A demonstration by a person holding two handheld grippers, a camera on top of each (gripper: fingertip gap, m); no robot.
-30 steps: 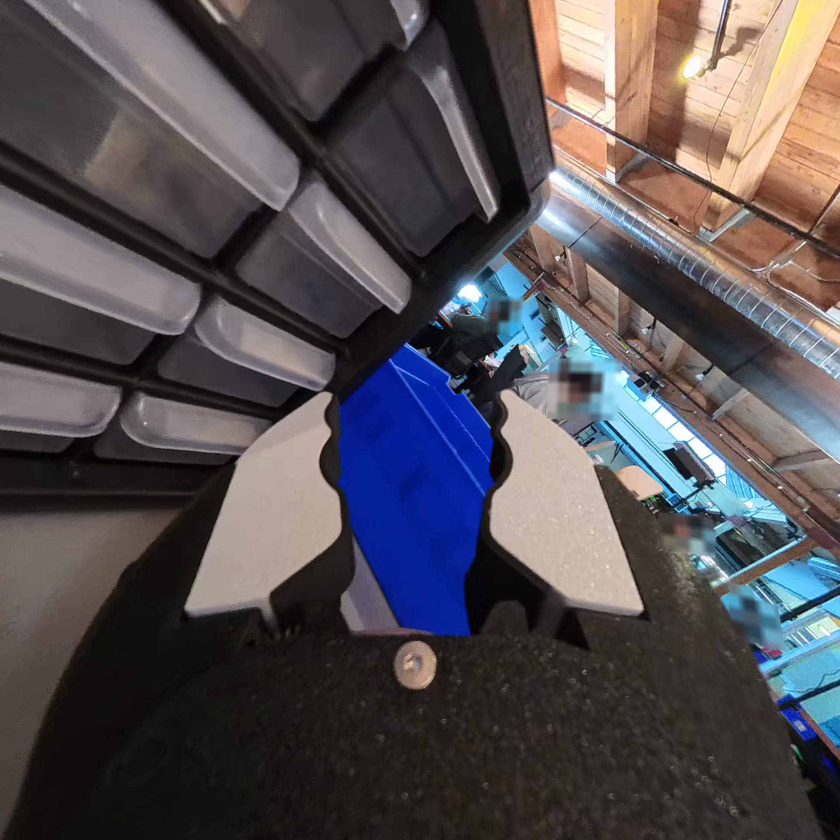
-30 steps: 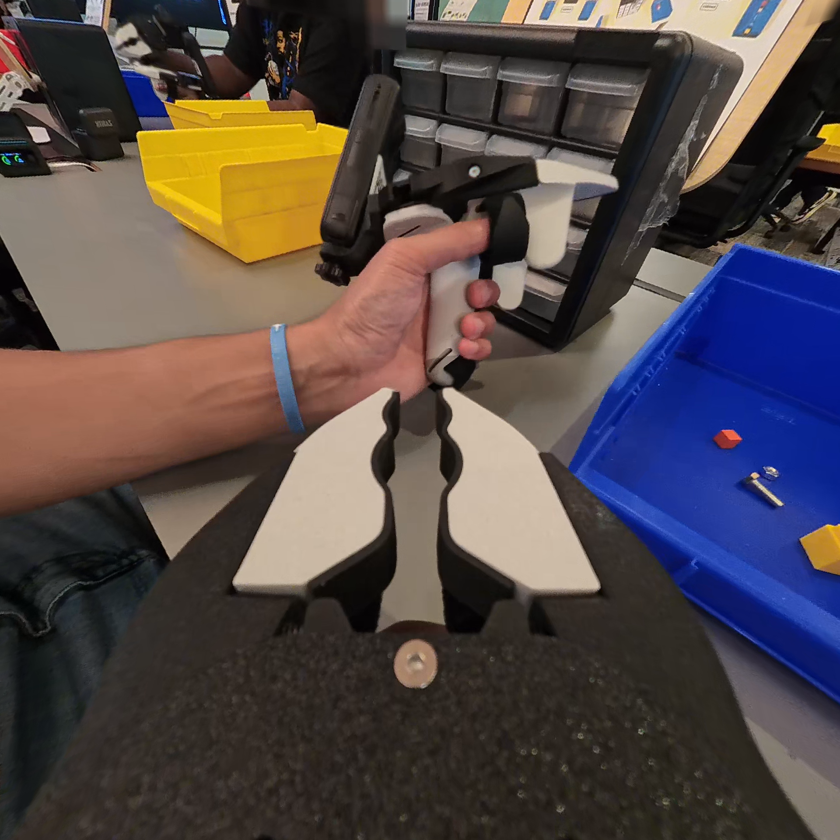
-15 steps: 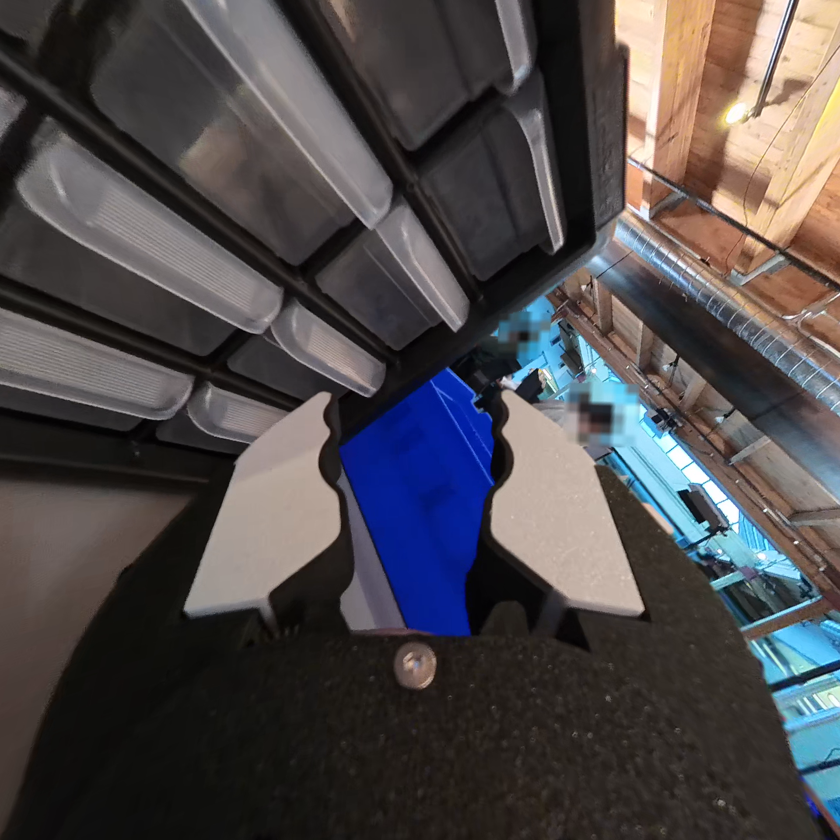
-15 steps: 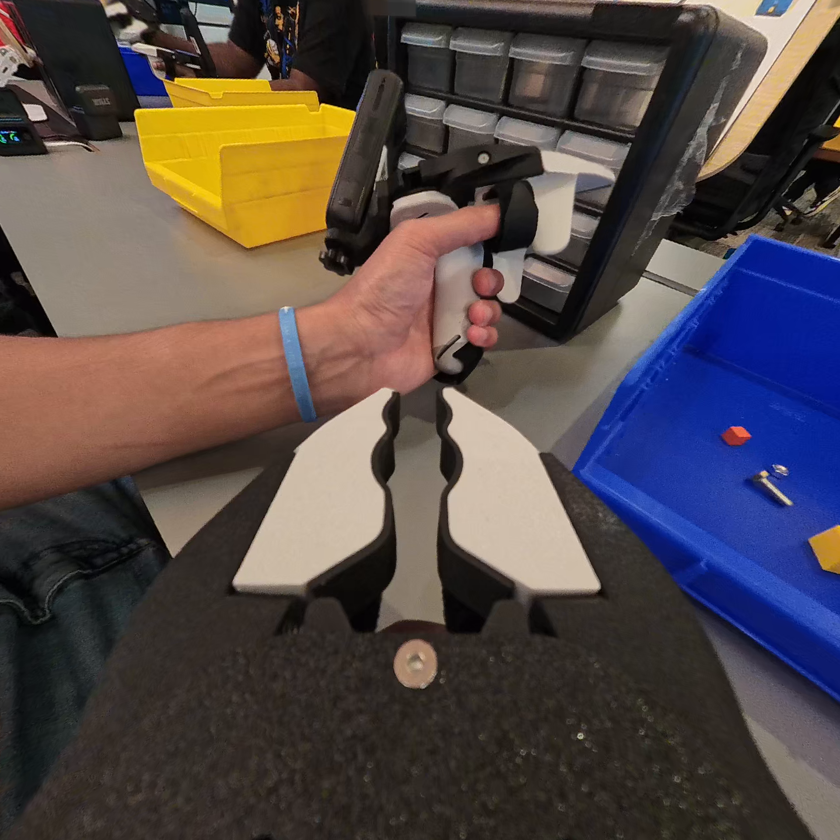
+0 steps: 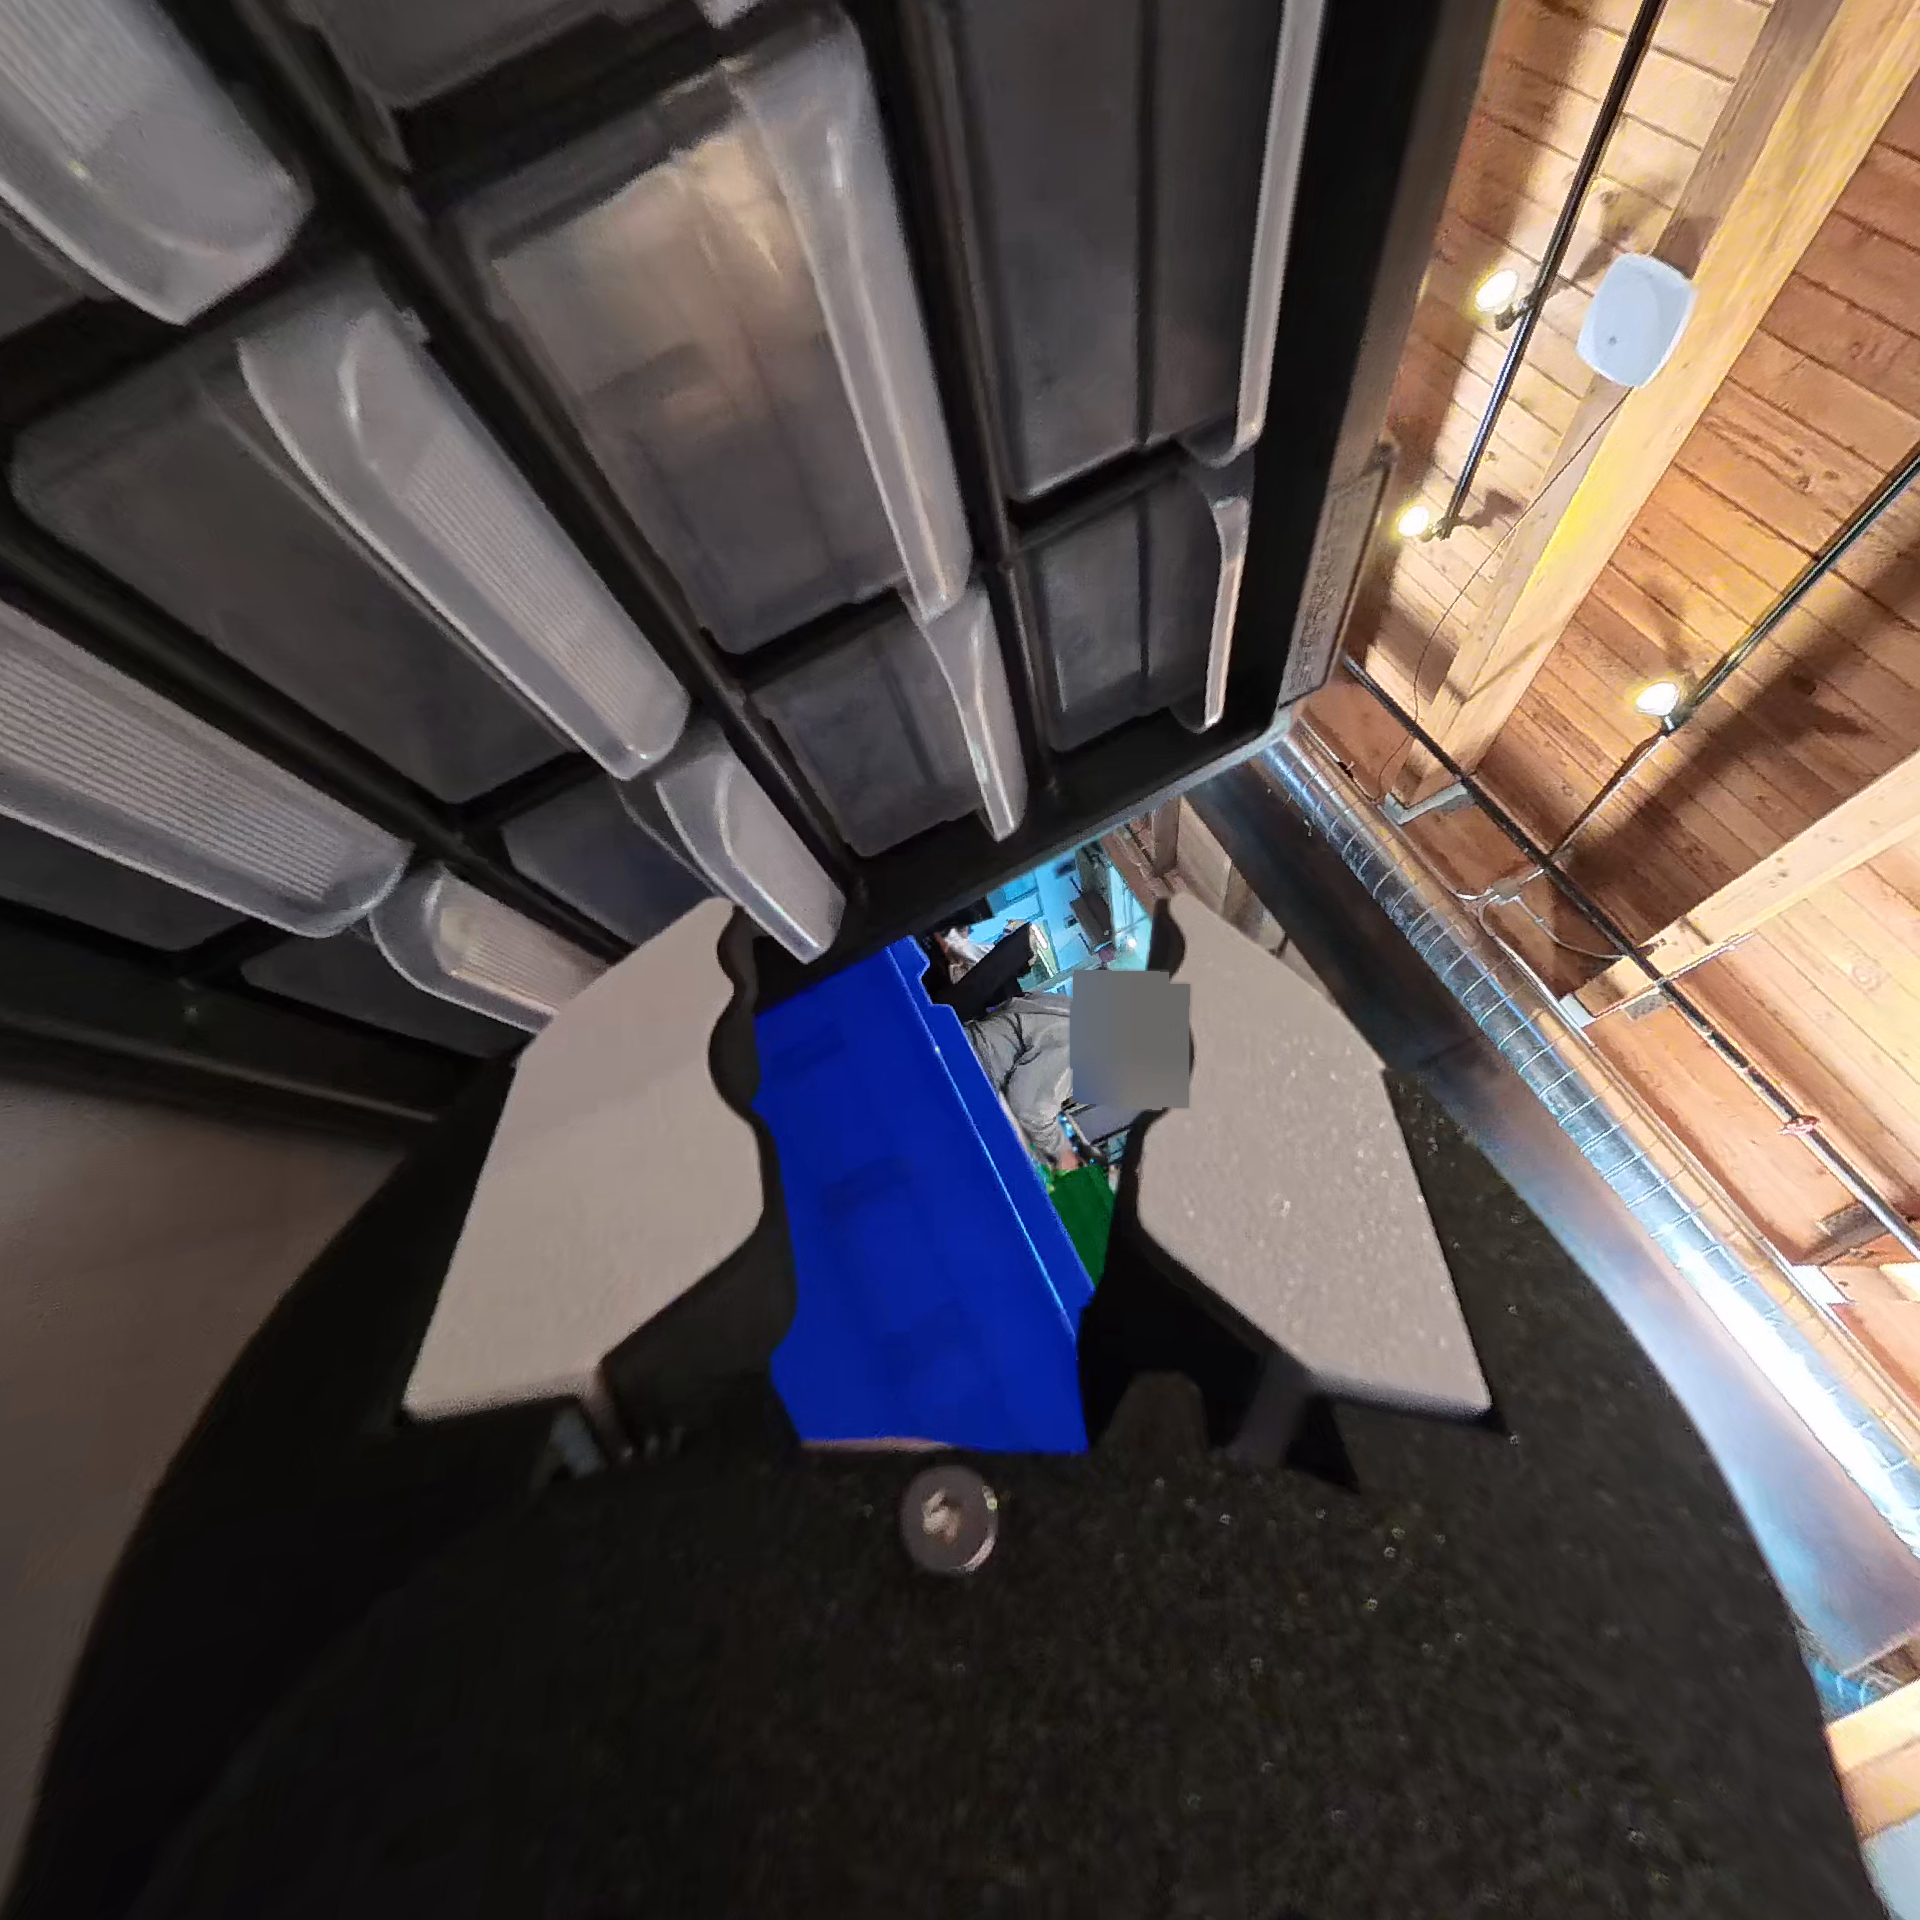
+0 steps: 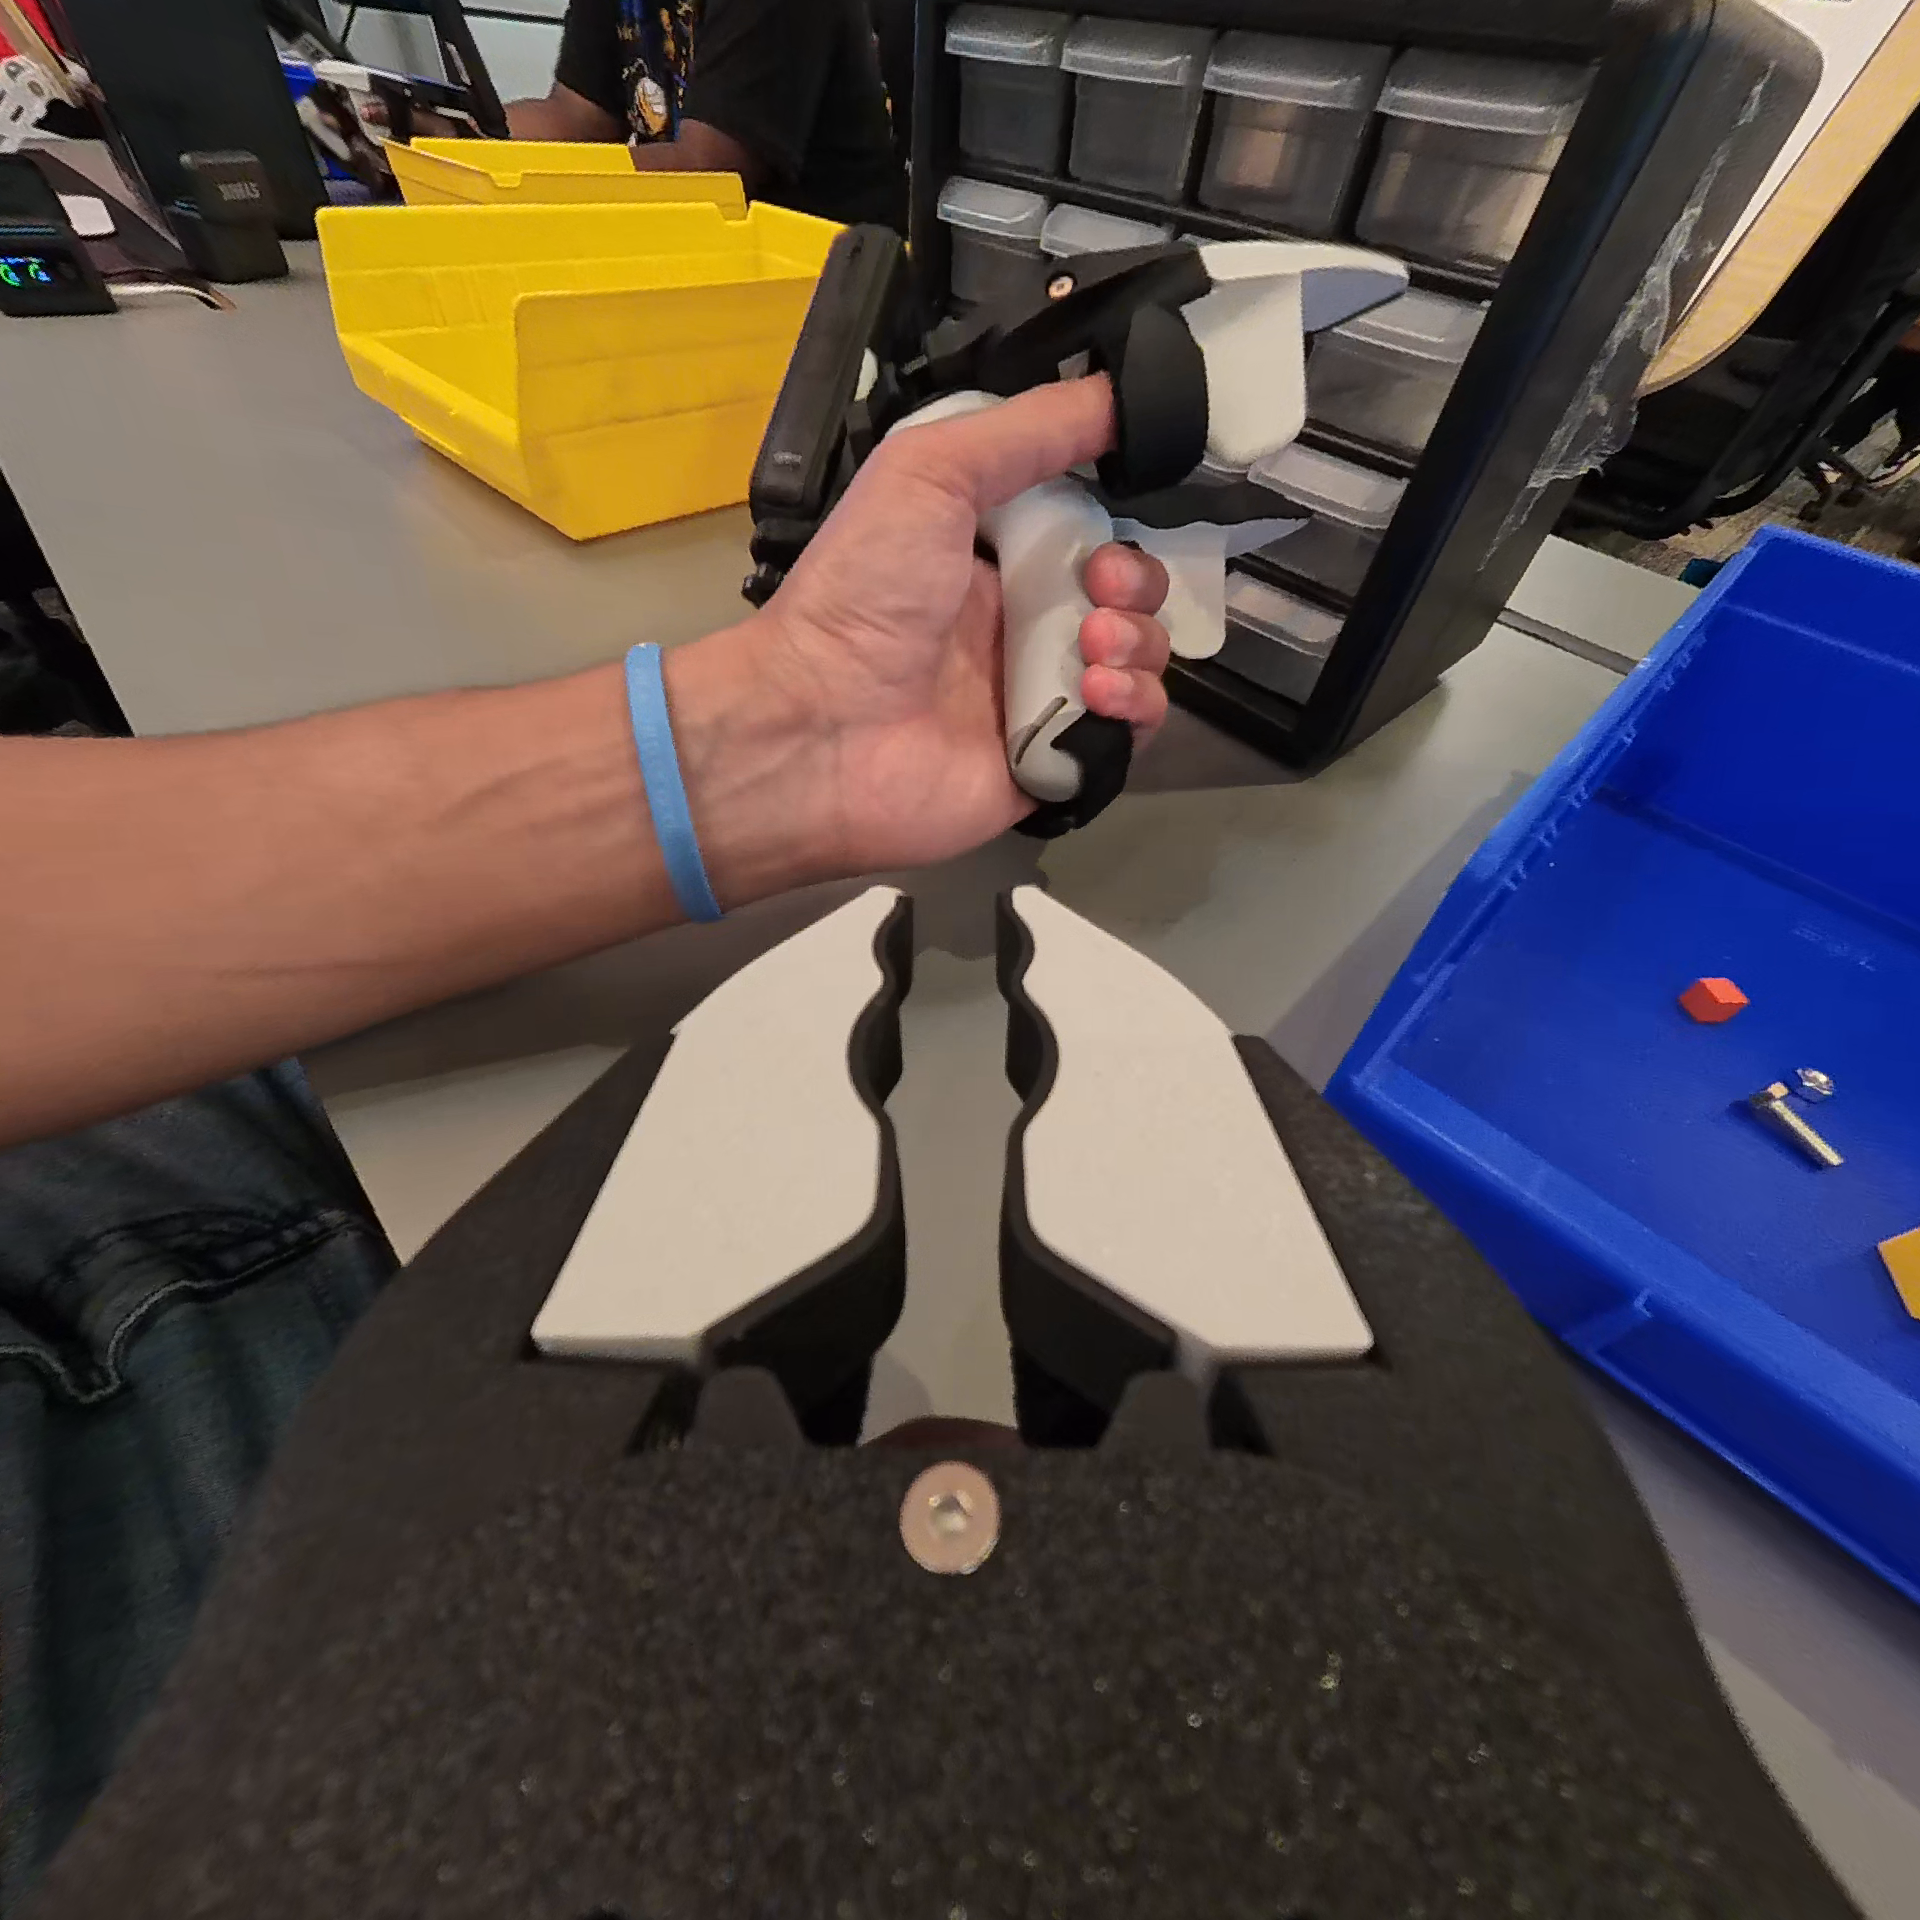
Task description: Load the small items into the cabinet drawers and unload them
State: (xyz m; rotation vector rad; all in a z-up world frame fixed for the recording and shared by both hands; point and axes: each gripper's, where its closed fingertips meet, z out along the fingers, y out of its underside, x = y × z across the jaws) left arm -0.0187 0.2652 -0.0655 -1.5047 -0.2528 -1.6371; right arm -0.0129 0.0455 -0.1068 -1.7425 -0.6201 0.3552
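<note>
The black cabinet (image 6: 1538,364) with clear plastic drawers (image 6: 1288,125) stands on the grey table; all visible drawers are pushed in. A hand holds my left gripper (image 6: 1345,405) open and empty right at the drawer fronts, near the cabinet's right column. In the left wrist view the left gripper (image 5: 948,925) is tilted, and a drawer handle (image 5: 748,852) lies just beyond its fingertips. My right gripper (image 6: 951,914) hangs back over the table, its jaws nearly together with a narrow slit, holding nothing. A blue bin (image 6: 1538,1195) holds a red cube (image 6: 1712,1000), a bolt (image 6: 1795,1124), a nut (image 6: 1813,1084) and a yellow piece (image 6: 1901,1268).
A yellow bin (image 6: 582,343) stands at the back left of the table. The person's forearm (image 6: 364,831) crosses in front of my right gripper. Another person sits behind the yellow bin. The blue bin (image 5: 904,1247) shows between the left fingers.
The left gripper has moved right and closer to the cabinet front, rolling as it went; the drawers now fill more of its view. The right gripper has barely moved.
</note>
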